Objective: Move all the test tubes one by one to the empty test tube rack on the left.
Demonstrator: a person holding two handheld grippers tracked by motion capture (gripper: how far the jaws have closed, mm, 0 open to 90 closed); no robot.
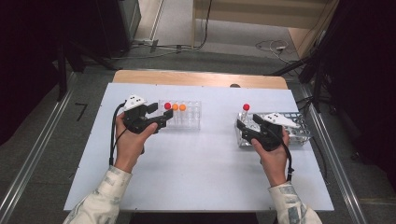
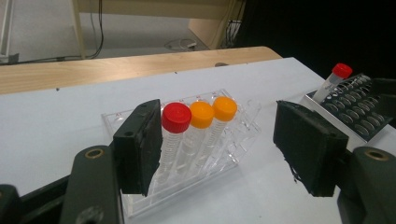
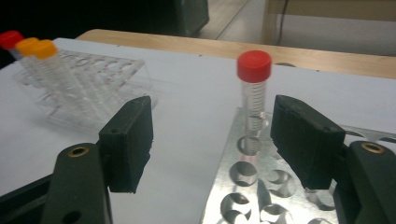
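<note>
White tabletop (image 1: 201,163) is carrying two racks, well apart: a clear plastic rack (image 1: 187,116) on the person's left and a perforated metal rack (image 1: 292,128) on the right. The clear rack is holding three capped tubes in a row, a red-capped tube (image 2: 176,117) at the near end and two orange-capped tubes (image 2: 212,112) behind it. The metal rack is holding one lone red-capped tube (image 3: 253,88), standing upright in a corner hole.

Left gripper (image 1: 156,120) is sitting just beside the clear rack with its jaws apart and nothing between the pads; in the left gripper view one pad is lying close against the side of the nearest red cap without, as far as I can tell, pressing on it. That tube looks freshly seated, so the job here, I reckon, is backing straight away without clipping the cap.

Right gripper (image 1: 247,127) is lining up on the lone tube, jaws wide, the tube standing ahead between them and nothing clamped. To do this well, I would say it should be coming in level, centring the tube between the pads, closing on the clear body just below the cap, then lifting straight up so the tube is clearing its hole without tilting and jamming.
</note>
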